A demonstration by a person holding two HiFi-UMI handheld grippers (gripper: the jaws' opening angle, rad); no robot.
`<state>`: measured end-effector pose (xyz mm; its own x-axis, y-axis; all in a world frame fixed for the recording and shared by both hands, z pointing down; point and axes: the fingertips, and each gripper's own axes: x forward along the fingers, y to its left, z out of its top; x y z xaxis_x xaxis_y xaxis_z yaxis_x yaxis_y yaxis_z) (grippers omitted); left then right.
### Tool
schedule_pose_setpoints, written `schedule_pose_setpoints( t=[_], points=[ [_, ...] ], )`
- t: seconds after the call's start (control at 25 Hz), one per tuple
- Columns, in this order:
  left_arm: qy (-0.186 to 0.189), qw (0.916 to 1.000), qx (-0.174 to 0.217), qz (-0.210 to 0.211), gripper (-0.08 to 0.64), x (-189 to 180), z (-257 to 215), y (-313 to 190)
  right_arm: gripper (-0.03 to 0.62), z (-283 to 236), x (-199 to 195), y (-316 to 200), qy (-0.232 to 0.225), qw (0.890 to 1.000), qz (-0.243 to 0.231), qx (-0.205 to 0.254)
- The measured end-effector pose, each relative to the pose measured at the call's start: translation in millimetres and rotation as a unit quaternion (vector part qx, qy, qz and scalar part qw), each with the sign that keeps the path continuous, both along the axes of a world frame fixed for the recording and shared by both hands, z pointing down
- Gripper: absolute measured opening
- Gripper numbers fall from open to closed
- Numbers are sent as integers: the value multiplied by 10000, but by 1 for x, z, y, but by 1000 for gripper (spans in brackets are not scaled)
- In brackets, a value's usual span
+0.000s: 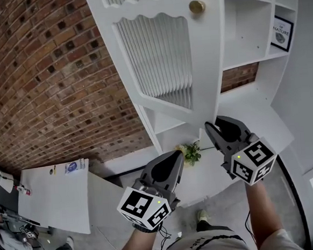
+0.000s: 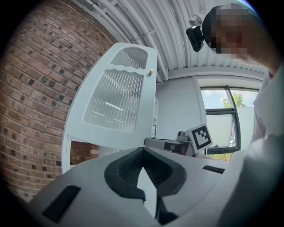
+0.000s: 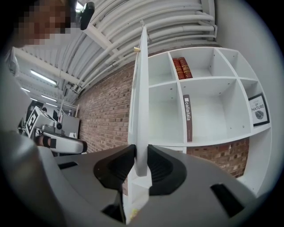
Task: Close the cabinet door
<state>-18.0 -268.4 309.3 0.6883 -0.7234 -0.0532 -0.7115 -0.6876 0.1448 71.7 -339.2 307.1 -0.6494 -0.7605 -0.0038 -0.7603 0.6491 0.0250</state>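
The white cabinet door (image 1: pixel 162 56), with a ribbed glass panel and a brass knob (image 1: pixel 196 6), stands swung out from the shelves. My right gripper (image 1: pixel 213 124) is at the door's lower free edge. In the right gripper view the door's thin edge (image 3: pixel 142 102) runs straight up between the jaws, and my right gripper (image 3: pixel 141 153) is shut on it with both pads against it. My left gripper (image 1: pixel 178 155) hangs lower and to the left, off the door, shut and holding nothing. The left gripper view shows the door's front face (image 2: pixel 115 102) beyond my left gripper (image 2: pixel 143 150).
Open white shelves (image 1: pixel 246 28) sit behind the door, with a framed print (image 1: pixel 282 32), red books (image 3: pixel 182 67) and a brown book (image 3: pixel 187 117). A brick wall (image 1: pixel 45 76) runs on the left. A small plant (image 1: pixel 190 152) and a white table (image 1: pixel 54 197) are below.
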Motion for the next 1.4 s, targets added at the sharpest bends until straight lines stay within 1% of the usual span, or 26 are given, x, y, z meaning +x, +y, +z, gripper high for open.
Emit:
schedule_pose_setpoints(
  t=[0.36, 0.8, 0.88, 1.12, 1.28, 1.4],
  points=[
    [-46, 9997, 21, -227, 11, 21, -2, -33, 103, 0, 30, -60, -51, 10000, -53, -4],
    [-123, 9986, 72, -507, 11, 34, -3, -73, 132, 0, 40, -114, -58, 9994, -326, 88],
    [-133, 9985, 67, -531, 11, 37, -3, -80, 135, 0, 41, -122, -12, 9996, -263, 134],
    [-163, 9982, 30, -582, 11, 44, -1, -95, 142, -2, 44, -146, 257, 9993, 124, 237],
    [-185, 9980, 0, -597, 11, 47, 1, -102, 150, -3, 45, -159, 255, 9990, 286, 229],
    [-195, 9979, -15, -626, 11, 47, 3, -105, 152, -2, 45, -167, 224, 9992, 275, 186]
  ],
)
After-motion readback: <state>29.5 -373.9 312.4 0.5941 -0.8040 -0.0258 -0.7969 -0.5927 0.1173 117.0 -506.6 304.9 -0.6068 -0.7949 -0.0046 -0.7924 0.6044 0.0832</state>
